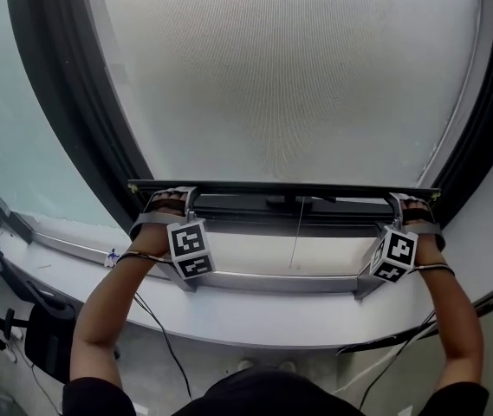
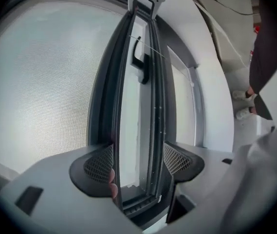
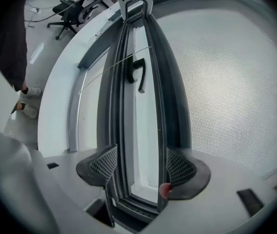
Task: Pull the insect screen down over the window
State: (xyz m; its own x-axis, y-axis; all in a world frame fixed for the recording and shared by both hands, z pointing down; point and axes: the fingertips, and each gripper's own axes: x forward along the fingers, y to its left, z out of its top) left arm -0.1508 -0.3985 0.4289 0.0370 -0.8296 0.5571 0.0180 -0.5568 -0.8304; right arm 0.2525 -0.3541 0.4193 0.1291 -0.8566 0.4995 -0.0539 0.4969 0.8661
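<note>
- So, nearest the head camera, both forearms reached out over the white window sill (image 1: 255, 319), one tool in each hand.
- Left gripper (image 1: 170, 204) sat at the left end of the bottom bar (image 1: 229, 186) of the screen. Right gripper (image 1: 406, 208) sat at the right end.
- In the left gripper view the jaws stood wide. The bottom bar ran just inside the mesh-side pad, and a dark frame rail (image 2: 156, 130) ran just inside the other pad.
- A fingertip (image 2: 113, 184) showed against the bar under the mesh-side pad.
- The right gripper view was the same, mirrored. Jaws were wide, with bar and rail both between the pads and a fingertip at the mesh-side pad.
- I couldn't tell whether any pad actually pressed on the bar.
- Both gripper views showed a bright strip between bar and rail.
- A thin pull cord (image 1: 297, 232) hung from the bar's middle, down across the pale band below.
- Further along the rail sat a black window handle (image 3: 138, 77), about midway between the two tools.
- Farthest out, the insect screen (image 1: 289, 76) covered the pane from the bar up to the top of the head view. The bar was low, just above the lower frame.
</note>
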